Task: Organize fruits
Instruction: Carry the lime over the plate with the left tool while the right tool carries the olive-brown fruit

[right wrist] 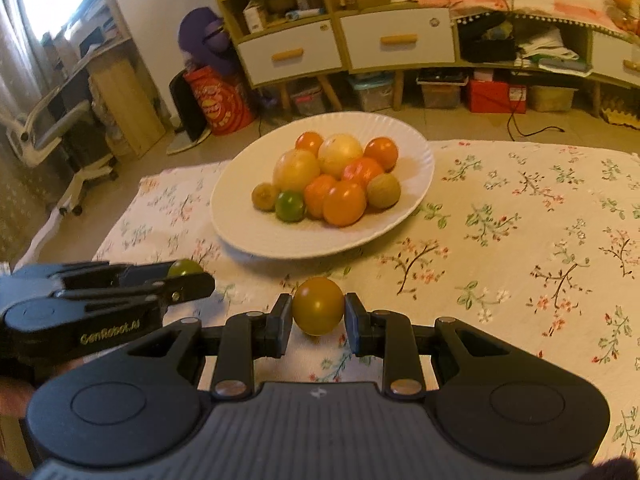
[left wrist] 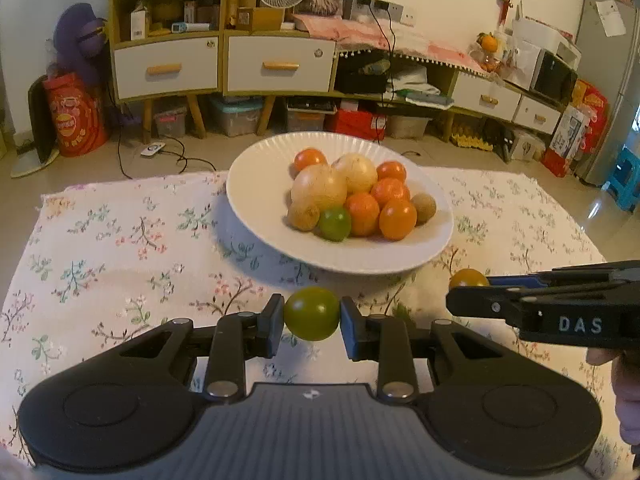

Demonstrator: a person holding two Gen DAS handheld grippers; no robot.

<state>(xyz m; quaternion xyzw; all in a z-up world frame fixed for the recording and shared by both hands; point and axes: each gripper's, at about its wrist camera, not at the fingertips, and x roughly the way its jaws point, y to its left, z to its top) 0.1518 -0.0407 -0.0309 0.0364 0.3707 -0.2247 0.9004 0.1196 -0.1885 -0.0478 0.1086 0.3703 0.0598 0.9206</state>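
Observation:
A white plate [left wrist: 256, 200] on the floral cloth holds several fruits: orange ones, two pale round ones, brownish ones and one green one [left wrist: 335, 223]. My left gripper [left wrist: 312, 314] is shut on a green-yellow fruit [left wrist: 312, 312], just in front of the plate. My right gripper [right wrist: 318, 312] is shut on a yellow-orange fruit [right wrist: 318, 306], also near the plate's [right wrist: 240, 216] front edge. Each gripper shows in the other's view: the right one [left wrist: 460, 288] at right with its fruit [left wrist: 468, 278], the left one [right wrist: 192, 276] at left with its fruit [right wrist: 184, 267].
The floral tablecloth [left wrist: 120, 248] covers the table. Behind it stand a wooden cabinet with white drawers [left wrist: 224, 64], storage boxes on the floor, a red bag [left wrist: 76, 116] and an office chair [right wrist: 52, 132] at far left.

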